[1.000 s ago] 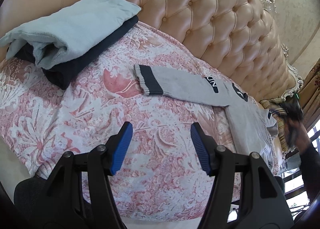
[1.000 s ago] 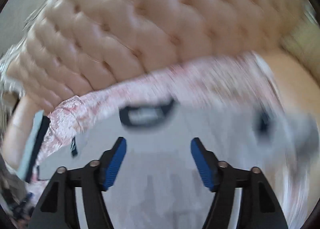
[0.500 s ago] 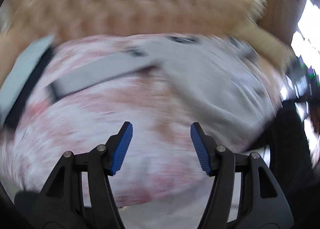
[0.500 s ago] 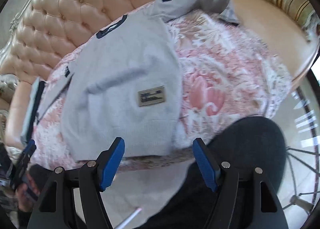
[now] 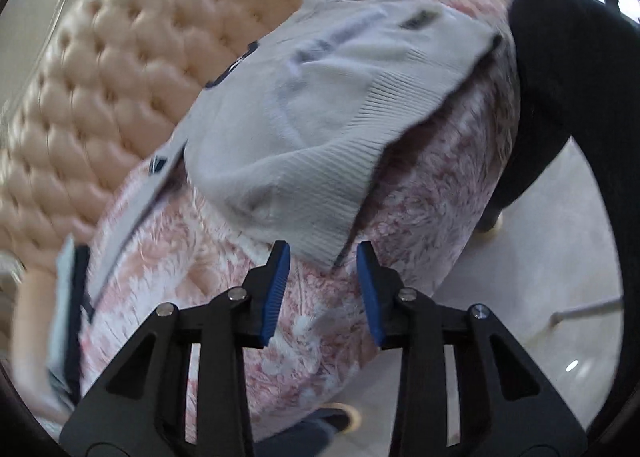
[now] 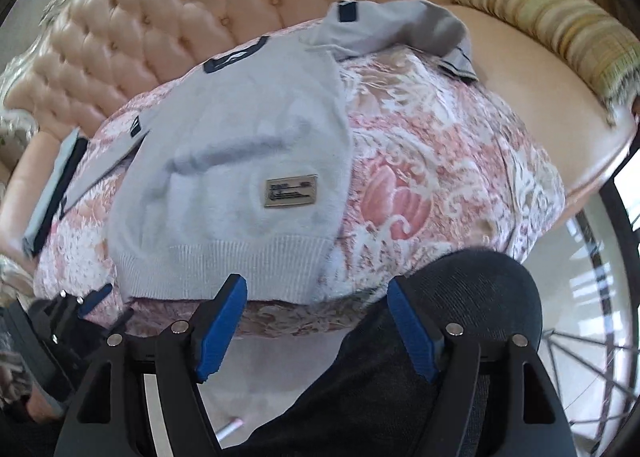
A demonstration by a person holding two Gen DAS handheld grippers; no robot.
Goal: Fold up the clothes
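Observation:
A grey knit sweater (image 5: 332,97) (image 6: 240,161) lies spread on the pink floral sofa cover (image 5: 420,225) (image 6: 440,161), its ribbed hem at the seat's front edge. A metal label (image 6: 291,191) sits near the hem. My left gripper (image 5: 322,247) is open but narrowed, with the hem's left corner (image 5: 324,233) between its fingertips. It also shows in the right wrist view as the left gripper (image 6: 94,297), at the hem's left end. My right gripper (image 6: 315,283) is wide open just below the hem's right corner (image 6: 304,273). One sleeve (image 6: 400,25) lies bunched at the back right.
A folded stack of light blue and dark clothes (image 5: 70,297) (image 6: 54,193) lies at the sofa's left end. The tufted beige backrest (image 6: 200,5) runs behind, with a striped cushion (image 6: 560,25) at the right. A person's dark-clad leg (image 6: 460,337) (image 5: 560,57) is in front.
Both grippers have swung down to the sweater's bottom hem at the seat's front edge. The left fingers have narrowed around the hem corner. The right stays wide open.

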